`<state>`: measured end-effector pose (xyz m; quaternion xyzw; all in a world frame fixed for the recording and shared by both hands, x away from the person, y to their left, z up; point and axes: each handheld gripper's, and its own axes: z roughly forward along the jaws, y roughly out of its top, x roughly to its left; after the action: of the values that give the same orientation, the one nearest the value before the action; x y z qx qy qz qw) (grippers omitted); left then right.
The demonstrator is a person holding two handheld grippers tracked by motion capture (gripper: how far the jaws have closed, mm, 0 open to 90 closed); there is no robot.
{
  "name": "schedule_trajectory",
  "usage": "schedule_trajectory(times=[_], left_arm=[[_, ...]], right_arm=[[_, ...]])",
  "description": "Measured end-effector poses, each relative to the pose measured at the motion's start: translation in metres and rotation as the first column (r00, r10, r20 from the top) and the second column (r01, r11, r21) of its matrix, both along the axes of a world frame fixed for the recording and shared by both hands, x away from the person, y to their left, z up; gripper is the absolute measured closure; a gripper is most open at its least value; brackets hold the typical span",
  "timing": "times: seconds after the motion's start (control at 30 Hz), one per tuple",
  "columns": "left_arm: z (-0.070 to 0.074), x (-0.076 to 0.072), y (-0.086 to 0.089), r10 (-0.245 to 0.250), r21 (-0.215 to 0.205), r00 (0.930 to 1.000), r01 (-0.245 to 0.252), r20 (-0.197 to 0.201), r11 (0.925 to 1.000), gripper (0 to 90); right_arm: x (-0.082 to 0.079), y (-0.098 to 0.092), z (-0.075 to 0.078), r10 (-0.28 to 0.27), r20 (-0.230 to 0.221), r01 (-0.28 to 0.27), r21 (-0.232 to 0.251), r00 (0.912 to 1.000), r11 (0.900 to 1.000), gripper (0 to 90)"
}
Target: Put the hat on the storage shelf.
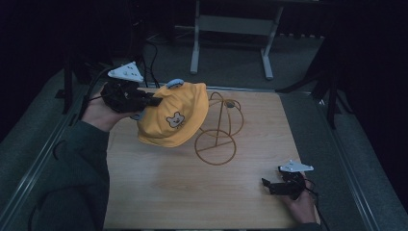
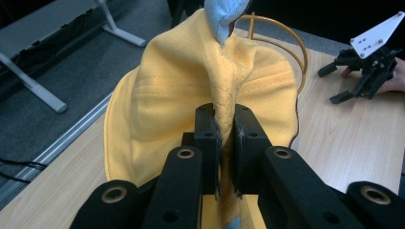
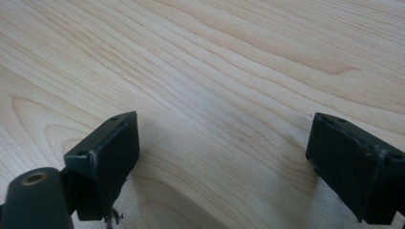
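Left gripper view: your left gripper (image 2: 224,143) has its jaws pinched tight on a ridge of yellow fabric, a fold of the yellow hat (image 2: 191,90) gathered between the two pads. A pale blue tab (image 2: 224,16) sticks up at the top of the fold. Behind the hat, a wire stand (image 2: 286,38) arcs up in gold-coloured loops.

High view: the left gripper (image 1: 151,101) holds the hat (image 1: 175,120) lifted at the far left part of the counter (image 1: 192,192), crown tilted toward the stand (image 1: 219,132), which sits just beside it on the right; hat and wire overlap in this view, contact cannot be told. A small bear face (image 1: 174,120) shows on the hat's side. Your left hand (image 1: 103,113) wraps the gripper body, dark sleeve (image 1: 72,178) running down to the near edge.

Right gripper view: your right gripper (image 3: 222,157) has its jaws spread wide with nothing between them, bare wood grain below.

High view again: the right gripper (image 1: 269,185) rests low at the near right corner of the counter, well apart from the hat.
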<state>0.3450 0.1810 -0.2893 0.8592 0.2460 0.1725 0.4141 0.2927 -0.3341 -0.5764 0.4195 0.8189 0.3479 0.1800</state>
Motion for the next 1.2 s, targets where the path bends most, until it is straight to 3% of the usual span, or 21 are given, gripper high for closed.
schedule_trajectory(times=[0.57,1.2], left_arm=[[0.000,0.005,-0.009,-0.003,-0.045,0.9999,0.004,0.010,0.9990,82.5],[0.010,0.008,-0.029,-0.047,-0.046,0.9984,0.049,0.032,0.9977,82.3]], right_arm=[[0.000,0.000,0.000,0.001,-0.001,-0.001,0.000,1.0000,1.000,10.8],[0.000,0.000,0.000,0.002,-0.001,-0.002,0.000,1.0000,1.000,10.9]])
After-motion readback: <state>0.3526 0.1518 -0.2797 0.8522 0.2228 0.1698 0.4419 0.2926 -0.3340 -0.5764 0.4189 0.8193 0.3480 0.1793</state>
